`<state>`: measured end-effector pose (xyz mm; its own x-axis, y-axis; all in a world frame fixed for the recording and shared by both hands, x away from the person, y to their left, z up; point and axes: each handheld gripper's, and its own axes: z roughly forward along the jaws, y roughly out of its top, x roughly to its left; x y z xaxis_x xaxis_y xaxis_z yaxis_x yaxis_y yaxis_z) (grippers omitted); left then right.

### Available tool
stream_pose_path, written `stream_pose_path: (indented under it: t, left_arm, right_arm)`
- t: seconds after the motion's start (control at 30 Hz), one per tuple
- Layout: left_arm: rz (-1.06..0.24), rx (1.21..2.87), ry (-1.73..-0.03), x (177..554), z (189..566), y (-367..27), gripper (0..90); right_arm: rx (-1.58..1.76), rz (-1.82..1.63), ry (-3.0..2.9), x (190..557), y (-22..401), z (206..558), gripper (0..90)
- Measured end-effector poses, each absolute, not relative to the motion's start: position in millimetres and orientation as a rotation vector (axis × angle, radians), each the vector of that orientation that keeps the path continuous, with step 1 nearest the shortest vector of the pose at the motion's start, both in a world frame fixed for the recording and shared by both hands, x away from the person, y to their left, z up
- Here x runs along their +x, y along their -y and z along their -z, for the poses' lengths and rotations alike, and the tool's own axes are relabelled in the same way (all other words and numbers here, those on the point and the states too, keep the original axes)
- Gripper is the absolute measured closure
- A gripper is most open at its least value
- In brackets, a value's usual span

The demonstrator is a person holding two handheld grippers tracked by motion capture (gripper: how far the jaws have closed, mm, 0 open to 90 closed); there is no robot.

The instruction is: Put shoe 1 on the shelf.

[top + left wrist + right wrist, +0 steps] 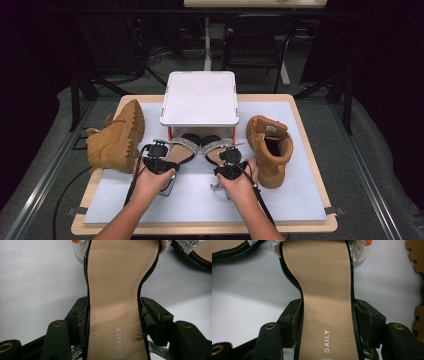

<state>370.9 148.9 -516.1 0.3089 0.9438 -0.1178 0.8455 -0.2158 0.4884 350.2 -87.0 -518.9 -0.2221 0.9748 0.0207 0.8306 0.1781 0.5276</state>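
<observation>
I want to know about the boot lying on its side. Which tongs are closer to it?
Left. The left tongs grip a sandal right beside the tipped boot. The right tongs grip the other sandal, farther away, next to the upright boot.

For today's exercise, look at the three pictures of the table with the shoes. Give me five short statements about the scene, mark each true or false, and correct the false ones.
1. The left gripper is clamped on a sandal across its narrow middle. True.
2. The right gripper hangs open with nothing between its jaws. False: its jaws press on both sides of the other sandal.
3. The left boot stands upright on its sole. False: it lies on its side with the ridged sole facing up.
4. The right boot stands upright, opening upward. True.
5. The white stand sits at the near edge of the table. False: it stands toward the far edge, beyond the sandals.
</observation>
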Motion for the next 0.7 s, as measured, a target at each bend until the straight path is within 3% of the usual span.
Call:
stream_pose_path:
  t: [0.7]
  left_arm:
    - [-0.231,2.115,-1.475,367,494,-160,37.7]
  right_arm:
    - [1.668,-0.777,-2.141,344,96,499,40.2]
